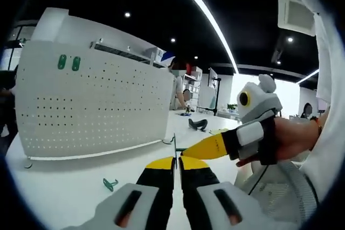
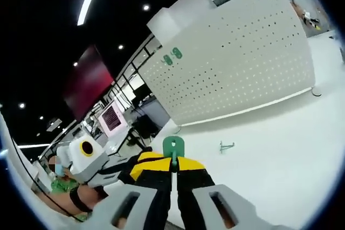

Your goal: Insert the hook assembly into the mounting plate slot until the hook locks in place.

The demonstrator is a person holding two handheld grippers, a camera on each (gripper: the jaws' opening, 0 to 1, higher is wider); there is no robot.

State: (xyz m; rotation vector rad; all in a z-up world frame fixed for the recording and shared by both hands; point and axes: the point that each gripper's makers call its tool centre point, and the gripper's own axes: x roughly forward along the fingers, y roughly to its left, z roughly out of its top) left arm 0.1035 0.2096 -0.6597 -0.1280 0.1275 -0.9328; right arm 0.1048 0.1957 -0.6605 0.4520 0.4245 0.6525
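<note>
My right gripper (image 2: 174, 166) jaws clenched on green hook (image 2: 173, 146), light stiff plastic, slippery, so grip its flat stem; left gripper (image 1: 177, 161) jaws clenched, empty.

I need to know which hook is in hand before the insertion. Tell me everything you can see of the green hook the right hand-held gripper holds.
The green hook looks like plastic, with a rounded flat head bearing a small hole. It stands upright, pinched between the shut yellow-and-black jaws of the right hand-held gripper; only the head and a short stem rise above the jaw tips, the rest is hidden. It is held above the white table, apart from the white pegboard.
</note>
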